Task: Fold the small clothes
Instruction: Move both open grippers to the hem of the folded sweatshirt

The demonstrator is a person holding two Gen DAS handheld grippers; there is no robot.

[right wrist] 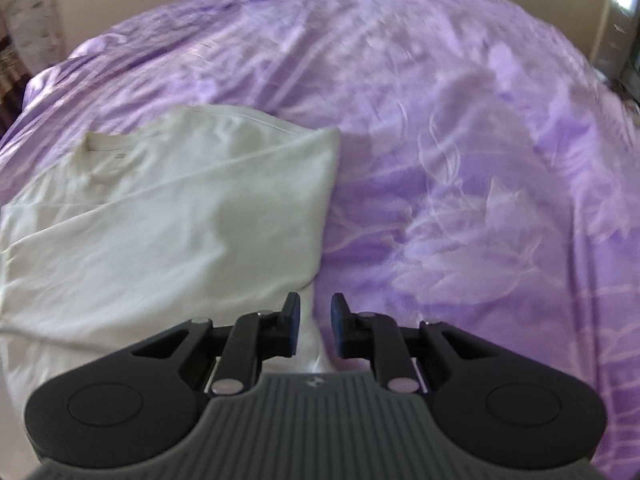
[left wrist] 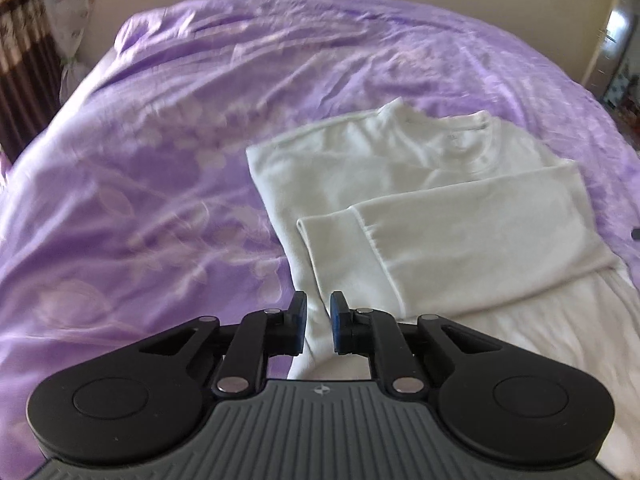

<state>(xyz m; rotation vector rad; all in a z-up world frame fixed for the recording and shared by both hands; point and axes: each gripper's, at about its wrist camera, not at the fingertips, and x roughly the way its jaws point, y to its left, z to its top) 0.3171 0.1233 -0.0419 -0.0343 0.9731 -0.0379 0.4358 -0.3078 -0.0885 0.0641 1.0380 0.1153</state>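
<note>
On the purple bedspread (left wrist: 152,184) lies a white long-sleeved top (left wrist: 360,168), and it is already part-way folded. From the left wrist view, one sleeve (left wrist: 460,224) is laid across the chest, cuff end pointing toward the camera, and the neckline sits at the far end with its small label showing. From the right wrist view the same top (right wrist: 160,208) shows a straight, folded-in side edge running down toward the camera, so both sides look tucked in to make a long narrow strip.

Now to the grips. The left hand-held gripper (left wrist: 318,322) has its jaws nearly together, with only a narrow slot between the blue pads, and white cloth from the near end of the top runs up into that slot. It looks like a pinch on the hem, though the picture is soft there. The right hand-held gripper (right wrist: 316,326) is also drawn in narrow, and a peak of white fabric stands between its pads, so it too seems to have hold of the near edge.

So the reckoning: sleeves and sides done, the lengthwise narrowing done. What appears to be left is the cross fold, carrying the near hem up toward the collar, perhaps once more after that, then smoothing the bundle flat on the bed.
</note>
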